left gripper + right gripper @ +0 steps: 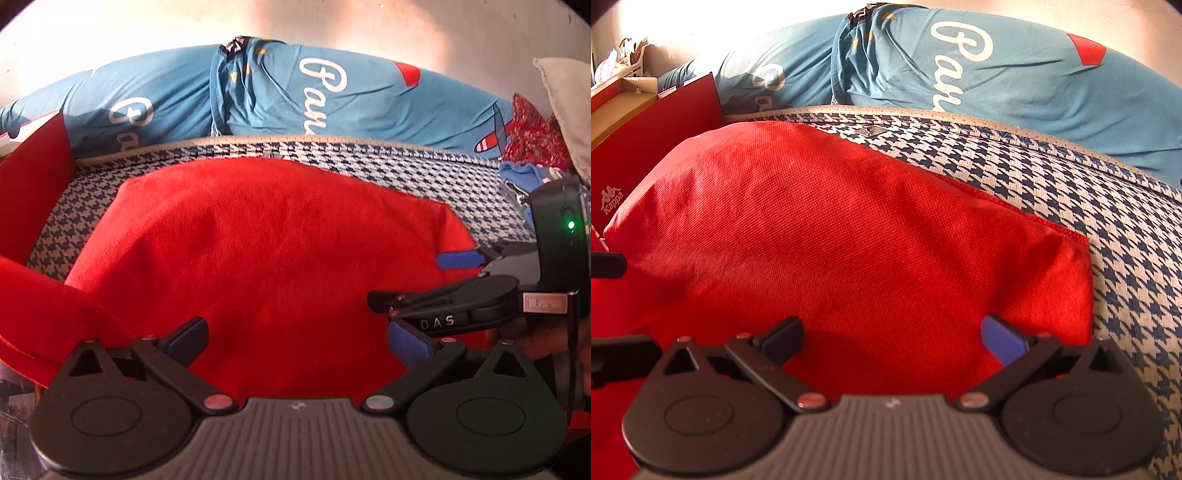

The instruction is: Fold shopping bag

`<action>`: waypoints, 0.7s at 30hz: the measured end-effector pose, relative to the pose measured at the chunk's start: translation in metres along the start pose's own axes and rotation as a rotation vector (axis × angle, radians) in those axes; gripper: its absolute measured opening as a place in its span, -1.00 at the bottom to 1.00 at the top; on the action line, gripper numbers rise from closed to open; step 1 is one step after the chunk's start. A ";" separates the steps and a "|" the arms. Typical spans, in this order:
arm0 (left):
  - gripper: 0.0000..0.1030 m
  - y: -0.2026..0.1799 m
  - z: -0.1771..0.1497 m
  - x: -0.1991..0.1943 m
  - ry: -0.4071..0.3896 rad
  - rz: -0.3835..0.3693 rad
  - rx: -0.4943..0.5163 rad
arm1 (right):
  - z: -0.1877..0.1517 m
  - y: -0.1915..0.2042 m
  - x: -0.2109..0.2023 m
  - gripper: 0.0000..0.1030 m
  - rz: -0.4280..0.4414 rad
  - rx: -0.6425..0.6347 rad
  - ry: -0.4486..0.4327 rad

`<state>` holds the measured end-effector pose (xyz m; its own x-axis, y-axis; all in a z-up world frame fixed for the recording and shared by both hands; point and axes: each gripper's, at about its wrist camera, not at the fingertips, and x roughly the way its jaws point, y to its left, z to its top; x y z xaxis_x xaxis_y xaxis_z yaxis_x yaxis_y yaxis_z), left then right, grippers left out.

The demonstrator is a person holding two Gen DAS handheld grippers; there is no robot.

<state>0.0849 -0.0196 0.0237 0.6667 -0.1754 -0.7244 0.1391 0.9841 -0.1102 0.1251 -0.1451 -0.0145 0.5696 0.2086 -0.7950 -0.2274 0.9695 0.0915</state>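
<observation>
A red fabric shopping bag [273, 243] lies flat on a blue-and-white houndstooth surface [424, 177]. One of its red handles [40, 317] loops off to the left. My left gripper [299, 343] hovers open over the bag's near part, with red cloth showing between its fingers and nothing pinched. My right gripper [417, 280] reaches in from the right, open, low over the bag's right edge. In the right wrist view the bag [849, 229] fills the middle, with its stitched hem [997, 201] at the upper right. The right gripper [892, 339] stands open above it.
A red Kappa box [613, 199] stands at the left, also seen as the red box [29, 184]. Blue bedding with white script [332, 99] runs along the back. A pillow [565, 110] and red patterned cloth [535, 129] sit at the right.
</observation>
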 end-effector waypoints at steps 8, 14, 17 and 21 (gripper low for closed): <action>1.00 0.000 -0.013 0.022 0.112 0.008 0.000 | 0.000 -0.002 0.000 1.00 0.010 0.023 -0.001; 1.00 -0.014 -0.024 0.028 0.120 0.049 0.057 | 0.009 -0.022 -0.010 0.98 0.014 0.137 -0.040; 1.00 -0.015 -0.025 0.027 0.115 0.054 0.050 | 0.014 -0.038 -0.021 0.99 -0.019 0.165 -0.094; 1.00 -0.020 -0.028 0.024 0.111 0.058 0.057 | 0.014 -0.064 -0.026 1.00 -0.037 0.236 -0.086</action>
<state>0.0776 -0.0431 -0.0109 0.5901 -0.1107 -0.7997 0.1457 0.9889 -0.0294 0.1356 -0.2106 0.0087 0.6416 0.1733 -0.7472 -0.0204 0.9777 0.2092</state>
